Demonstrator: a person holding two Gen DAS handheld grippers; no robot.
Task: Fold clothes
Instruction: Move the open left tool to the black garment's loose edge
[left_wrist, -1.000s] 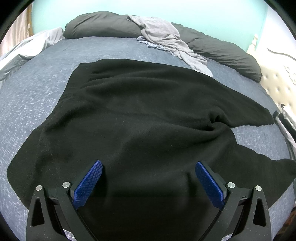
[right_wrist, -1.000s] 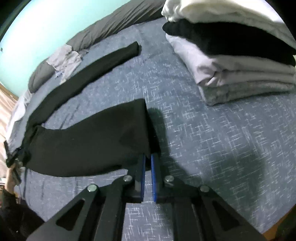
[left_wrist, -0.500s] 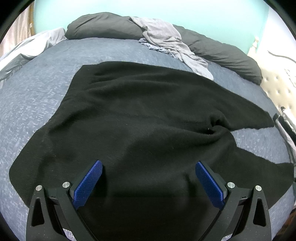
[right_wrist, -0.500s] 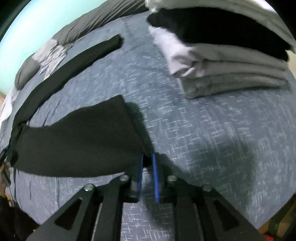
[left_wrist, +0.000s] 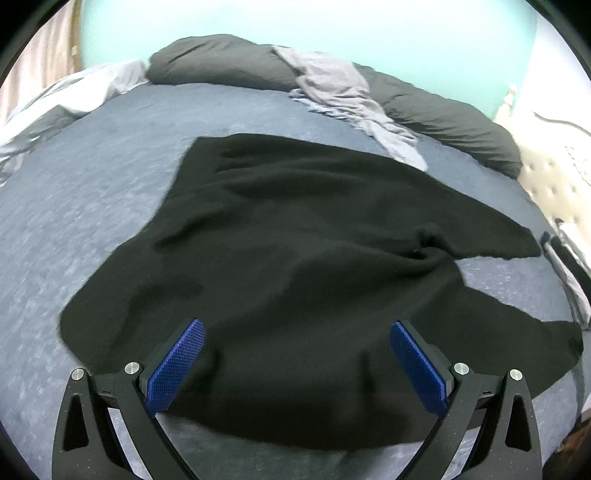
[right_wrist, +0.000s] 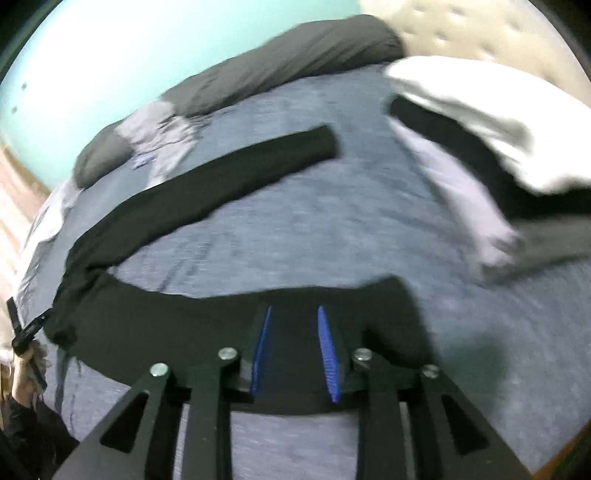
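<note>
A black sweater (left_wrist: 295, 266) lies spread flat on the bed (left_wrist: 92, 206), ready for folding. The left gripper (left_wrist: 295, 365) hovers wide open above its hem. The right gripper (right_wrist: 293, 354) has just been opening – jaws part-open, pads off the sleeve (right_wrist: 177, 332), nothing held.

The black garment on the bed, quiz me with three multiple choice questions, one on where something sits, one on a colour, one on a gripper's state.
1. Where is the stack of folded clothes in the right wrist view?
A. Upper right
B. Lower left
C. Centre

2. What colour are the gripper pads?
A. Red
B. Blue
C. White

3. How does the left gripper stand?
A. Clamped on a pillow
B. Shut, empty
C. Wide open over the black garment

Answers: A, the stack lies at the upper right of the bedsheet; B, both textured pads are blue; C, its pads stand far apart, gripping nothing.
</note>
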